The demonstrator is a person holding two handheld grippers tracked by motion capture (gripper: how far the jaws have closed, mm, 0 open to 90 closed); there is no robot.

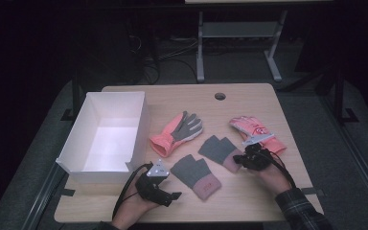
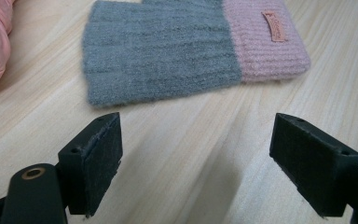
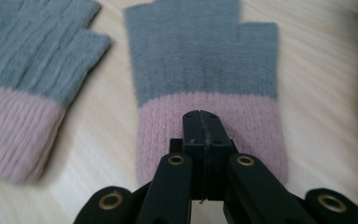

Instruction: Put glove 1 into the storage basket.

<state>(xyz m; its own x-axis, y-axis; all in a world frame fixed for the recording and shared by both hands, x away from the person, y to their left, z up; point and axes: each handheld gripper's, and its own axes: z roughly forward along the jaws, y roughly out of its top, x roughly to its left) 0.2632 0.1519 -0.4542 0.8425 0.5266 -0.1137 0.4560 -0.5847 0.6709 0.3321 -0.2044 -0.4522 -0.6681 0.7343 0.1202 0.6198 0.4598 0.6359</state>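
Right tongs [image 3: 203,122] pinched shut over cuff of mitt [image 3: 205,70], maybe gripping nothing; left tongs [image 2: 196,154] wide open, empty.

four gloves [image 1: 195,177], one white box [image 1: 106,134]

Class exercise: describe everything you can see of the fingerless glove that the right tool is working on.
The fingerless glove is knitted, fuzzy grey over the hand with a ribbed pink cuff. It lies flat on the wooden table, finger end pointing away from the person, a short thumb stub on one side. The right tool, jaws closed together, sits over the cuff's middle; whether it pinches fabric cannot be told. Its twin glove lies apart beside it.
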